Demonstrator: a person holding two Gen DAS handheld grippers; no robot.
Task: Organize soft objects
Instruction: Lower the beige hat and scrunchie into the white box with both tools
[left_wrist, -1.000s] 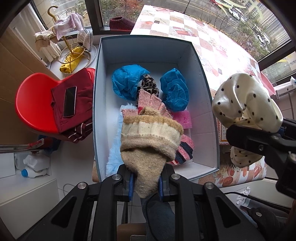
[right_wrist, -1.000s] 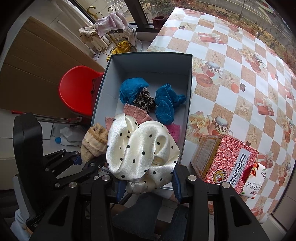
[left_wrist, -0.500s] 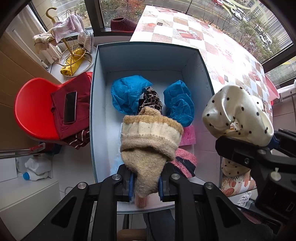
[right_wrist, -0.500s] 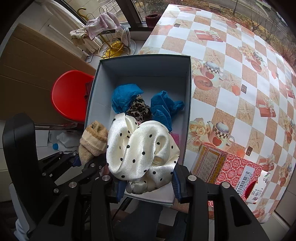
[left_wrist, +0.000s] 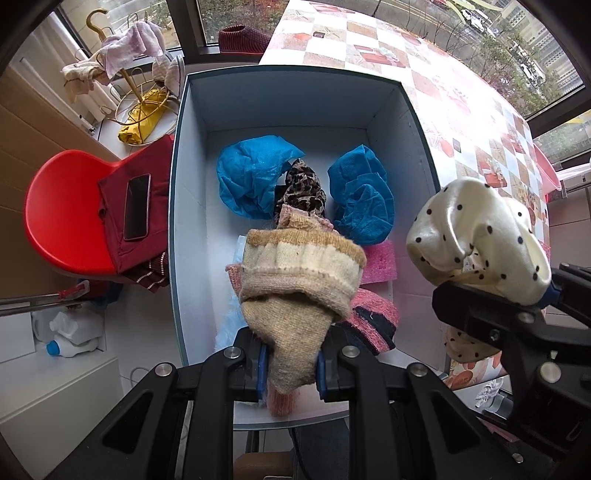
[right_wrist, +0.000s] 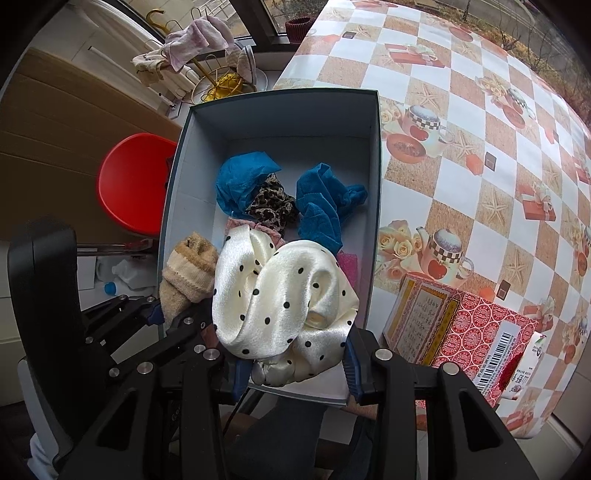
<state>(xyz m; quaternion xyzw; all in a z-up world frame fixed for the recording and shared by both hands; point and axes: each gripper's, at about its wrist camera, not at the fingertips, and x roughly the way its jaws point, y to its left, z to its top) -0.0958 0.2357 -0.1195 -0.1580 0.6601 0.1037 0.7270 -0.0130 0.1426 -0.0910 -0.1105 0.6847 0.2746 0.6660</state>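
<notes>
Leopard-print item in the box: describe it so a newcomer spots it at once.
Find the open grey rectangular cardboard box at the edge of the checkered table. Near its middle, two crumpled blue cloths flank a small bunched fabric piece. It alone has brown-and-black leopard spots.

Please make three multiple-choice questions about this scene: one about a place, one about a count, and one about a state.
1. Where does the phone lie?
A. on the dark red cloth on the red chair
B. in the box
C. on the table

2. How many blue crumpled covers are in the box?
A. one
B. two
C. four

3. What does the left gripper do?
A. stands open
B. is shut on a knitted beige sock
C. grips the spotted scarf

Answers: 1 A, the phone rests on the chair's cloth. 2 B, two blue covers lie in the box. 3 B, the left gripper clamps the sock.
</notes>
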